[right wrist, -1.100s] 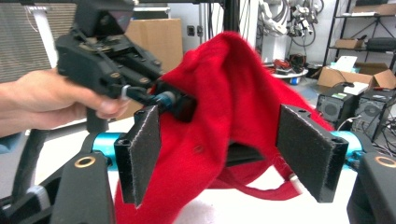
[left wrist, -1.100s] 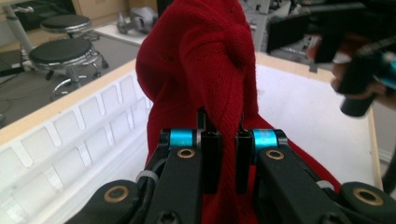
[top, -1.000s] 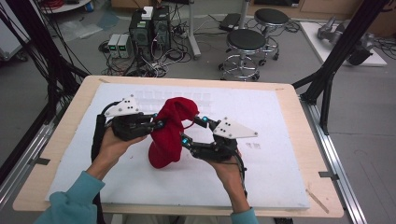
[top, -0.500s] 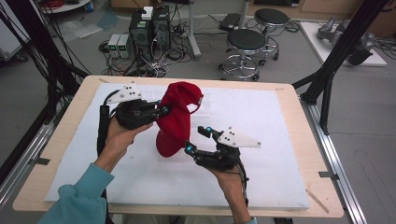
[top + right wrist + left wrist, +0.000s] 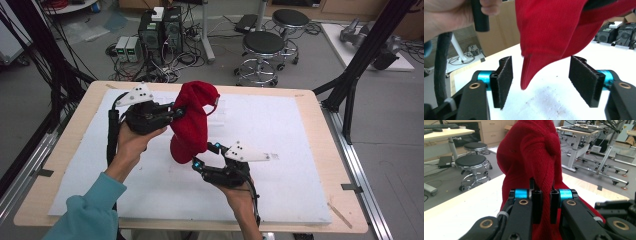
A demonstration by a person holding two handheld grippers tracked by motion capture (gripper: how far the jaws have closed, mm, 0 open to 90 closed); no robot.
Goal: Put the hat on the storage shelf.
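The left gripper (image 5: 544,206) is clamped tight on a bunched fold of a red knit garment (image 5: 192,122), lifting it clear of the white mat (image 5: 280,125) near the table's far left, so the cloth hangs down toward the middle. Just below and to the right, the right gripper (image 5: 541,83) stands with its jaws well apart, having just been closing a little, and the garment's lowest corner dangles between the pads (image 5: 504,80) without touching either. In the high view that right gripper (image 5: 207,156) sits at the hem's near edge, the person's hand (image 5: 240,192) behind it and a teal sleeve (image 5: 90,210) at the near left. The step in hand appears to be taking a second hold on the hanging end; done well, it likely means bringing the pads up around more than the tip before closing, while the left grip keeps the cloth steady and off the mat, so the corner does not slip out.
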